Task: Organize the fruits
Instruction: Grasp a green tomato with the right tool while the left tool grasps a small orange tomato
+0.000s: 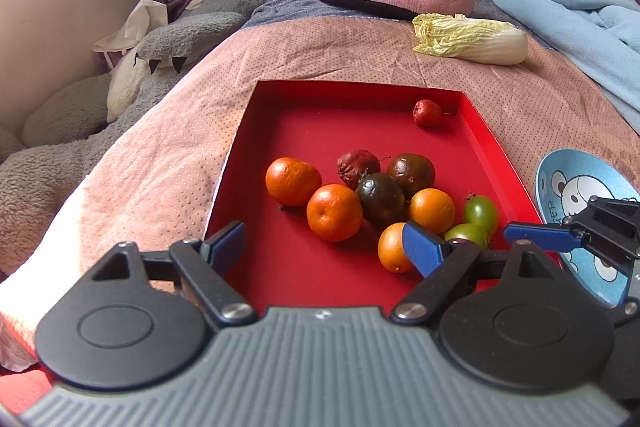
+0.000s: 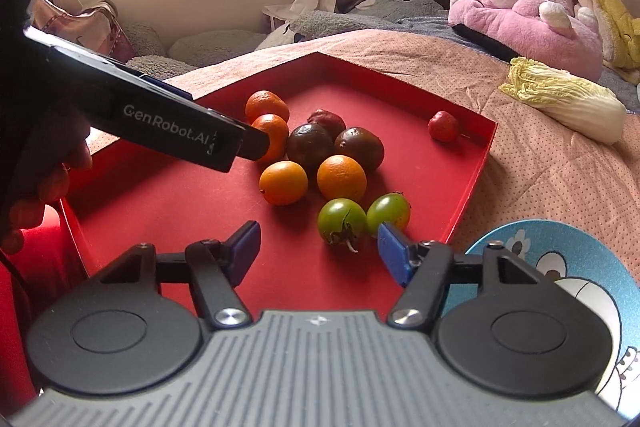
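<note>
Just ahead of the right gripper (image 2: 319,251) jaws, which stand about half open and empty, two green fruits (image 2: 342,221) lie at the near edge of the red tray (image 2: 472,183). The left gripper (image 1: 324,245), wide open and empty, hovers nearer the oranges (image 1: 334,213). Neither fruit has a marked long axis.

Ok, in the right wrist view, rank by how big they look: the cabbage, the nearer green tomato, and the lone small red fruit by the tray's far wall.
1. Cabbage
2. Nearer green tomato, though nearness inflates it
3. Small red fruit
</note>
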Demonstrator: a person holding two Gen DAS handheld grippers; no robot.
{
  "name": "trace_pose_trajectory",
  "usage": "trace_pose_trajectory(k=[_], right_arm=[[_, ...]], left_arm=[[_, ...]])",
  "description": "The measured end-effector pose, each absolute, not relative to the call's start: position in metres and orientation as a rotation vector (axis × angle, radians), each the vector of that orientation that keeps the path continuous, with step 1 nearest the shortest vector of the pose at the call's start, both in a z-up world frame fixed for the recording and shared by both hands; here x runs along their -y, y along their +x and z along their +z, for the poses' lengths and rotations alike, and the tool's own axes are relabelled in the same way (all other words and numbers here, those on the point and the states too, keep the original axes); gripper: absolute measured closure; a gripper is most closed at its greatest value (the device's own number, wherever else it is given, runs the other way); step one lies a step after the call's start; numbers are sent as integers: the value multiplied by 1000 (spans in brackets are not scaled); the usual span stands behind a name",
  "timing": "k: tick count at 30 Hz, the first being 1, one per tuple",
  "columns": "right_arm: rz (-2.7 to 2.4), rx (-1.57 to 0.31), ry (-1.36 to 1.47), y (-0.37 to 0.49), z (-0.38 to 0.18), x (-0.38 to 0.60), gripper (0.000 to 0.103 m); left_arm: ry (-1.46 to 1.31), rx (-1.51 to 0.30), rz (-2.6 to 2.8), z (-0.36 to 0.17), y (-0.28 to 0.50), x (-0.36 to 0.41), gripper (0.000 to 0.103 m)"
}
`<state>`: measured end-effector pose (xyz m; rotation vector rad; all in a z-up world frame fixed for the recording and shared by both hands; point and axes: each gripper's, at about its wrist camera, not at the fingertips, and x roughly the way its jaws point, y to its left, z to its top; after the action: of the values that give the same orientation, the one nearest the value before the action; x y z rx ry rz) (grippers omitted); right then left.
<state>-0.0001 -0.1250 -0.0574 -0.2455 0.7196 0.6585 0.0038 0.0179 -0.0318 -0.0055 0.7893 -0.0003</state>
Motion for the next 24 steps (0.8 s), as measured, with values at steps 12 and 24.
trace_pose_trajectory(k=[12, 24], right_arm=[[645, -744, -303, 18, -67, 108, 48], [648, -757, -260, 20, -67, 120, 62]], left_arm=[[1, -823, -51, -37, 7, -14, 17], [19, -870, -100, -48, 21, -5, 23]])
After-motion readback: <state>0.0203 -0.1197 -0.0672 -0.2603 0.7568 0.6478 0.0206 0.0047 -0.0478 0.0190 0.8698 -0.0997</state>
